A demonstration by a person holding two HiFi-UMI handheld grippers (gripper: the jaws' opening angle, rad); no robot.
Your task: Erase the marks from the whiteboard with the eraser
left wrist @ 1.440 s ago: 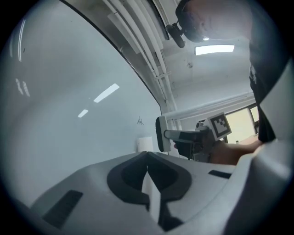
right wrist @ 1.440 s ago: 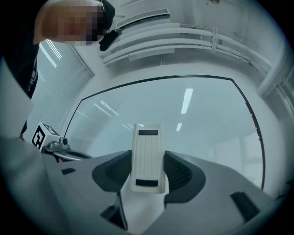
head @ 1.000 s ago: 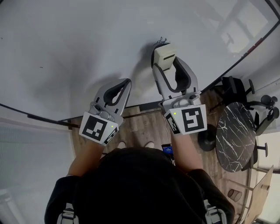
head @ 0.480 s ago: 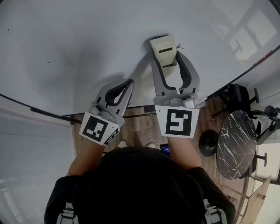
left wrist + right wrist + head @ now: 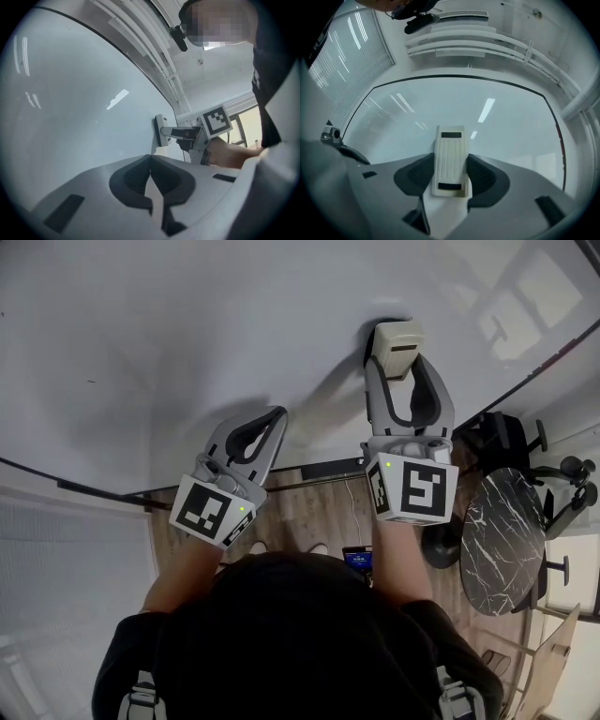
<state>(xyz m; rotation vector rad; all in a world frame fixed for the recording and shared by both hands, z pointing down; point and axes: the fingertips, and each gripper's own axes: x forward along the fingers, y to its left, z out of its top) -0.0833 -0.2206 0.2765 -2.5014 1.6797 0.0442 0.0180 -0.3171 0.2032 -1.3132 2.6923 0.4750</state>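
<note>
The whiteboard (image 5: 187, 324) fills the upper head view, and I see no marks around the eraser. A cream ribbed eraser (image 5: 397, 345) is pressed flat against it at upper right, with my right gripper (image 5: 401, 367) shut on it. In the right gripper view the eraser (image 5: 450, 159) sits upright between the dark pads, its face on the whiteboard (image 5: 497, 122). My left gripper (image 5: 272, 418) hangs lower left of the eraser, jaws together and empty, close to the board. From the left gripper view the eraser (image 5: 160, 130) and right gripper (image 5: 176, 133) show side-on against the whiteboard (image 5: 70, 112).
A dark frame edge (image 5: 309, 468) runs along the board's bottom. A round marble-topped table (image 5: 504, 535) and black chairs (image 5: 502, 427) stand on the wooden floor (image 5: 300, 517) to the right. Window blinds (image 5: 361, 51) lie left of the board.
My right gripper has slid the eraser to the right across the board, after first moving it upward. The left gripper has stayed in place.
</note>
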